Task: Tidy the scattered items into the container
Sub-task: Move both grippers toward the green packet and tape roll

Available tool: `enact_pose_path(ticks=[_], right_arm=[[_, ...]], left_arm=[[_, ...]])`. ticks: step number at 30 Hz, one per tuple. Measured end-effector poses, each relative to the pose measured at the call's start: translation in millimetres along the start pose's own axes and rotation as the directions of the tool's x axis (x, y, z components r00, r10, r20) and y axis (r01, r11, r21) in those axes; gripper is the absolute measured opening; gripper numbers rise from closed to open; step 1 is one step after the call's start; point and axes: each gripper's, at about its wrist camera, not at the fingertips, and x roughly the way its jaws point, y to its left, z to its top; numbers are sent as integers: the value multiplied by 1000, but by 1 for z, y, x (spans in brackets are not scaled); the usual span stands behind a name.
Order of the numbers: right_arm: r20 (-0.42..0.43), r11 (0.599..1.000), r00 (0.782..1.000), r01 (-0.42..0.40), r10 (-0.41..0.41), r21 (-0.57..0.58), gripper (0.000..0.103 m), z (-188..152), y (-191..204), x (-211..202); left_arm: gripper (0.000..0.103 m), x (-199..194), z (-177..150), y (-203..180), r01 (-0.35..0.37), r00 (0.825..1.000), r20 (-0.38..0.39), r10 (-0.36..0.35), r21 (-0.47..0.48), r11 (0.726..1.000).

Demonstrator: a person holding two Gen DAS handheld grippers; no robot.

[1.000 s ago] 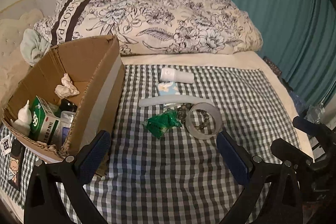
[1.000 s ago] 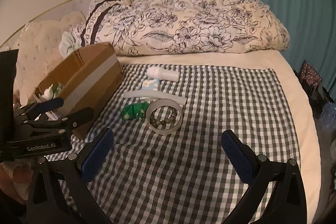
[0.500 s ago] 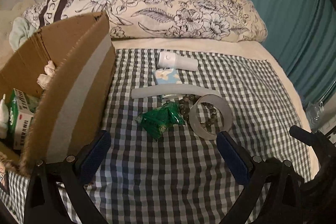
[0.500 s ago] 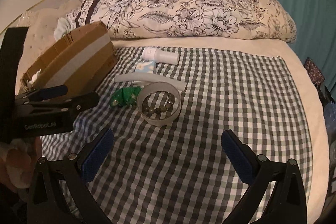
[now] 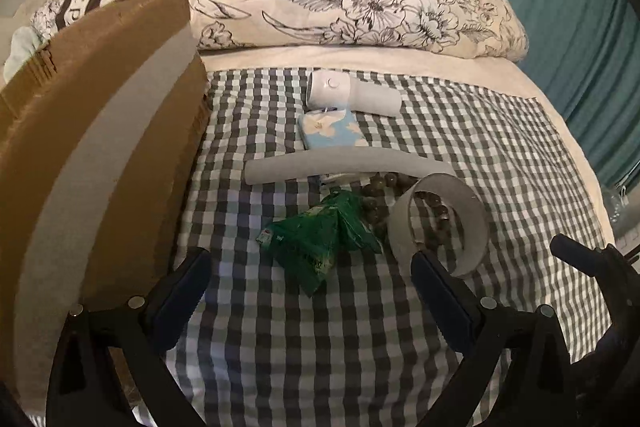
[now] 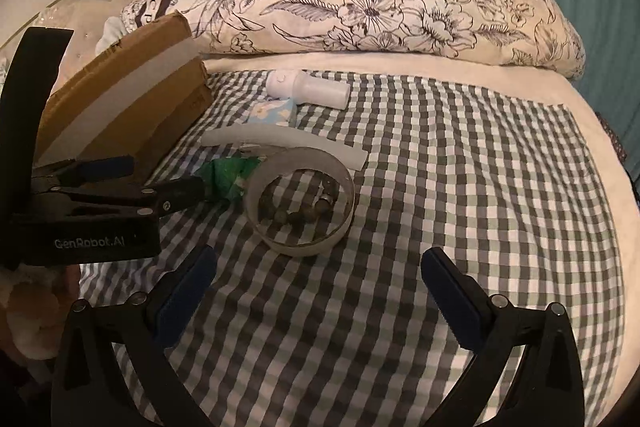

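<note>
Near the bed's left edge, beside cardboard box (image 5: 100, 131): crinkly green packet (image 5: 320, 241) between spread, empty jaws of left gripper (image 5: 310, 293). Risk: thin foil slipping or snagging soft checked blanket (image 5: 320, 339), dragging loose beads (image 6: 296, 213) inside rigid tape ring (image 6: 300, 201). Right gripper (image 6: 320, 301) also splayed wide, empty, short of ring. Foam tube (image 5: 348, 167), tissue pack (image 5: 332, 129), white cylinder (image 5: 352, 97) scattered mid-bed.

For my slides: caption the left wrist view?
Open left hand-held gripper nears green packet beside cardboard box.
</note>
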Motion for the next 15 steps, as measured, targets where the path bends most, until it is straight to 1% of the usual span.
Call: enact_pose_path(ticks=[6, 15], right_arm=[[-20, 1000, 1000, -17, 17, -3, 103, 2, 0, 23], [-20, 999, 1000, -16, 16, -43, 103, 5, 7, 51]], left_arm=[[96, 25, 0, 5, 13, 999, -29, -15, -45, 999], [95, 49, 5, 10, 42, 998, -49, -46, -76, 996]])
